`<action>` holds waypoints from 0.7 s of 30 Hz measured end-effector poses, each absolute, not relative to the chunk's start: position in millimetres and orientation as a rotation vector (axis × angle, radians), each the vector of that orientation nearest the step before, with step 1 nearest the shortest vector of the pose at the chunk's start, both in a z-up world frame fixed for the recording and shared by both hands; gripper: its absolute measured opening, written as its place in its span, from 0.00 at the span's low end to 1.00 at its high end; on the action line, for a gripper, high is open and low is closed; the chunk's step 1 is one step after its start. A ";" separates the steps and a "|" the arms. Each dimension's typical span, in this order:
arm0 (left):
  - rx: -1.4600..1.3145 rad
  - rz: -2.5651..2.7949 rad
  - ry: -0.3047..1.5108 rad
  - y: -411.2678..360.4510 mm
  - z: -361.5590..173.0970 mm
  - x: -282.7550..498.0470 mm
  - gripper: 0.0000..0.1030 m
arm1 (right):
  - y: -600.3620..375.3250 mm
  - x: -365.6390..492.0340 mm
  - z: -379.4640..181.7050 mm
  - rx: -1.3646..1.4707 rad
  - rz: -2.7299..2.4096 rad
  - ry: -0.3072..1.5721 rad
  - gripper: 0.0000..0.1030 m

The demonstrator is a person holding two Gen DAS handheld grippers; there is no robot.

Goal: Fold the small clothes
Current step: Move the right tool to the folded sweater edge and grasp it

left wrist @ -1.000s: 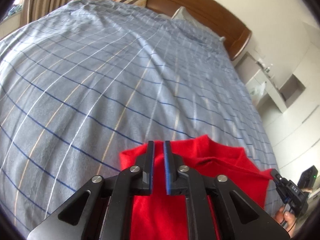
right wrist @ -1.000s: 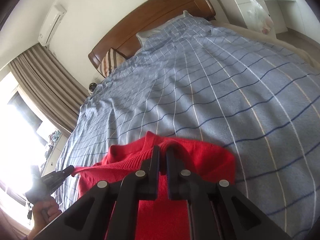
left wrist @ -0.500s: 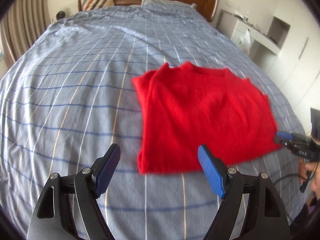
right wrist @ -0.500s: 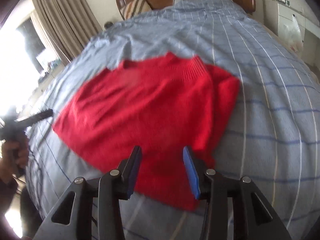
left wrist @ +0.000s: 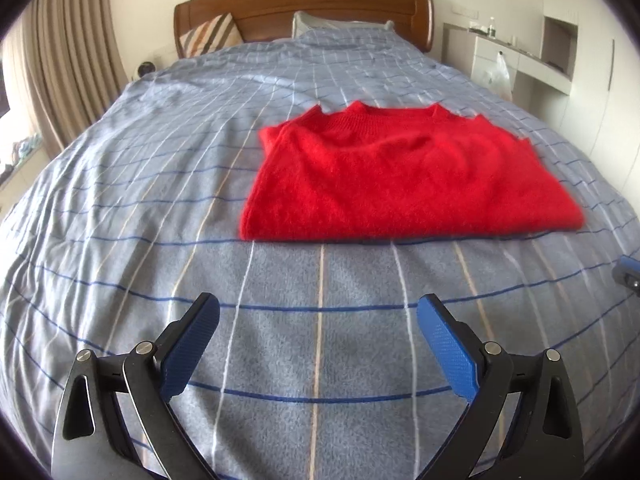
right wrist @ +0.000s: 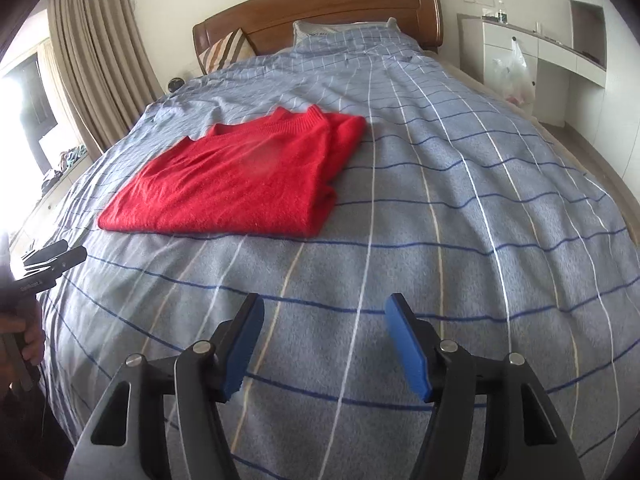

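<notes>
From the left wrist view, the red sweater [left wrist: 404, 182] lies flat on the bed [left wrist: 160, 200], folded into a neat rectangle with the neckline toward the headboard [left wrist: 304, 12] and the folded bottom edge facing the foot. It sits right of the bed's middle, near the right edge. The left gripper [left wrist: 318, 344] hangs over bare blanket nearer the foot, well apart from the sweater — its jaws are opening, spread wide, with nothing between them but checked cloth. Judging by how tidy the bundle lies, this piece looks done; what remains is probably only a final smoothing or the next garment, and none is in sight.

From the right wrist view, the same sweater [right wrist: 244, 184] shows its doubled layers along the right side, where the tucked part makes a thick edge. The right gripper [right wrist: 324, 342] is likewise clear of it, jaws opening and empty, over the blanket near the foot. At the far left the other gripper's tip and a hand peek in.

The blanket is grey-blue fleece with dark blue, white and tan lines, rumpled toward the left edge. Beyond it — a striped cushion [right wrist: 226, 50] and a pillow against the wooden headboard, beige curtains [right wrist: 100, 60] by a bright window, white cabinets with a plastic bag [right wrist: 516, 72] hanging.
</notes>
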State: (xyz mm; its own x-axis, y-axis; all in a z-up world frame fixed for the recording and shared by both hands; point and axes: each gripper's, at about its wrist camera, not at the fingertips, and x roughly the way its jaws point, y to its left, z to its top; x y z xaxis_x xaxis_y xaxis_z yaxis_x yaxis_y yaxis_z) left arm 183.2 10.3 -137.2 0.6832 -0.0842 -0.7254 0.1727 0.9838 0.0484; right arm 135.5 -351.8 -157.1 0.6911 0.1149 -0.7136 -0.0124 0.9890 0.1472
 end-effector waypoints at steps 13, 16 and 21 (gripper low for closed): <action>0.072 -0.142 0.841 16.1 -165.0 186.8 1.00 | -347.8 125.2 -187.2 0.122 0.053 0.765 0.65; 0.078 -0.139 0.834 15.8 -166.2 185.6 1.00 | -345.3 124.6 -187.9 0.114 0.050 0.760 0.65; 0.076 -0.176 0.878 22.7 -156.6 183.9 0.99 | -343.2 126.5 -183.5 0.091 0.041 0.796 0.65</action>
